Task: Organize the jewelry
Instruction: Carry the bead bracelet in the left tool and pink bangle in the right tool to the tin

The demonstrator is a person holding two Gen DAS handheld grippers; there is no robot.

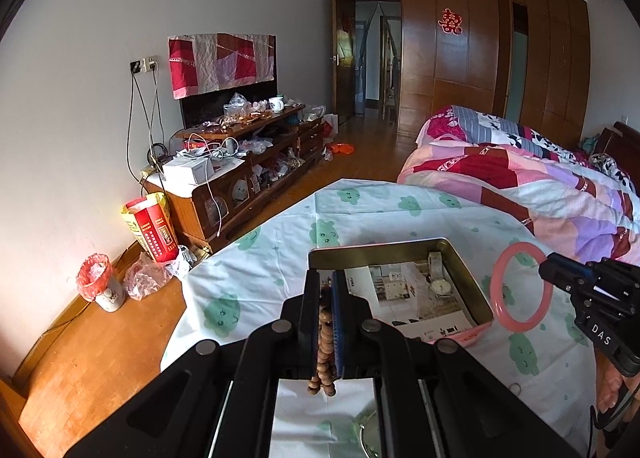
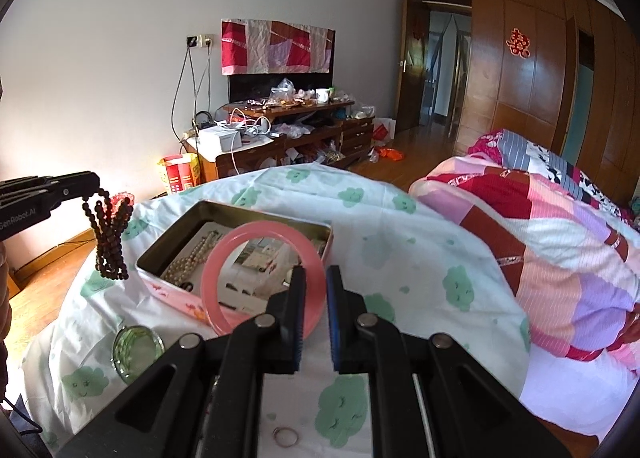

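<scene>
An open metal tin (image 1: 380, 249) (image 2: 240, 209) lined with printed paper stands on the cloud-print sheet. It holds a wristwatch (image 1: 440, 286) and a pearl necklace (image 2: 192, 258). My left gripper (image 1: 326, 278) (image 2: 94, 181) is shut on a string of brown wooden beads (image 1: 325, 338) (image 2: 110, 234), which hangs left of the tin. My right gripper (image 2: 316, 290) (image 1: 546, 268) is shut on the rim of a pink bangle (image 2: 264, 229) (image 1: 495, 290), held upright by the tin's near right side.
A green glass jar (image 2: 138, 350) and a small ring (image 2: 285, 436) lie on the sheet near me. A bed with a patchwork quilt (image 2: 560, 258) is to the right. A cluttered wooden cabinet (image 2: 280, 129) stands against the far wall.
</scene>
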